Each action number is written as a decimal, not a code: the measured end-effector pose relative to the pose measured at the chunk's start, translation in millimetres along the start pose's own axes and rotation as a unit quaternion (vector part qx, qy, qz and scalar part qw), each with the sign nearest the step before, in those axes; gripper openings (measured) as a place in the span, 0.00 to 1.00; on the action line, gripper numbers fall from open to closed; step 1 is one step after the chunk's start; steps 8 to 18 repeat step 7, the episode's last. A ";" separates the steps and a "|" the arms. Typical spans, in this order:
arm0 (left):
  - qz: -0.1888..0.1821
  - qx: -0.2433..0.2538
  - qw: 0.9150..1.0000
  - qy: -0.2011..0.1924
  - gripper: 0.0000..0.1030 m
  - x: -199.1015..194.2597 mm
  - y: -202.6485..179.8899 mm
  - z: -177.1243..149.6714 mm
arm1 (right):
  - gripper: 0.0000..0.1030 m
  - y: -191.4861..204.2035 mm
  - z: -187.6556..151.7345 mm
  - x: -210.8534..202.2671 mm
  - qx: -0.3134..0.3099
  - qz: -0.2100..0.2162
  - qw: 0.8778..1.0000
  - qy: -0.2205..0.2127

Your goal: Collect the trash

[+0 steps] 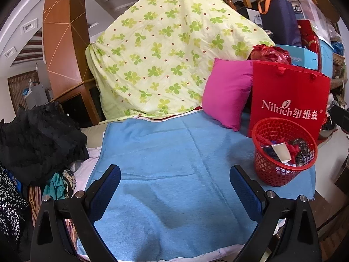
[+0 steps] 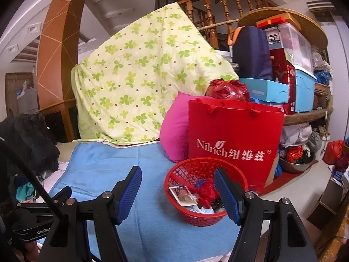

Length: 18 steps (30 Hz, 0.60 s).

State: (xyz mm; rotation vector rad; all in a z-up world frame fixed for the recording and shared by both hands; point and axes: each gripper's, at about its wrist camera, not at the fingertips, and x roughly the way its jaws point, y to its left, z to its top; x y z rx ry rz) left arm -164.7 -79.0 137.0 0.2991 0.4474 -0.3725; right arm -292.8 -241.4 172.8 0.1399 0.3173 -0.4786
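**Both grippers spread, trash sits in red basket**

Our left gripper [image 1: 175, 179] hangs w/ jaws wide apart, nothing between them, over the blue blanket [image 1: 165, 152]. Our right gripper [image 2: 177, 184] is likewise spread and holds nothing; its right finger [image 2: 226, 194] overlaps the red basket [image 2: 189, 211] in the right wrist view, but we can't tell if it touches the rim.

Largest first: the yellow-green clover quilt [image 1: 161, 50] is draped high at the back, its lower edge meeting the far side of the blue blanket. The blanket covers the flat surface in front of us, creased across the middle. At left, a black lacy garment [image 1: 39, 139] tops a pile of mixed clothes, just beside the blanket's left edge.

At right the red Nilrich bag [image 1: 290, 100] stands upright w/ a crumpled red plastic bag [image 1: 270, 53] sticking out above its top. A pink pillow [image 1: 229, 93] leans against the bag's left side, resting on the blanket.

The red basket stands on the blanket's right portion, directly in front of the Nilrich bag and near the blanket's right edge. Inside it lies the trash [image 1: 285, 150]: a white card or wrapper, red crumpled plastic, some dark bits; finer detail is too small to tell.
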 end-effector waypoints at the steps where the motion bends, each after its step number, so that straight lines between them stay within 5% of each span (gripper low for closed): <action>1: 0.000 -0.002 1.000 0.000 0.97 2.2 3.1 -1.4 | 0.70 3.9 -0.4 3.5 -0.002 0.005 1.000 0.002; 7: 0.021 -0.030 0.999 0.025 0.97 37.3 34.1 -15.3 | 0.70 33.3 -12.3 42.8 -0.016 0.047 0.998 0.038; 18: 0.021 -0.030 0.999 0.025 0.97 37.3 34.1 -15.3 | 0.70 33.3 -12.3 42.8 -0.016 0.047 0.998 0.038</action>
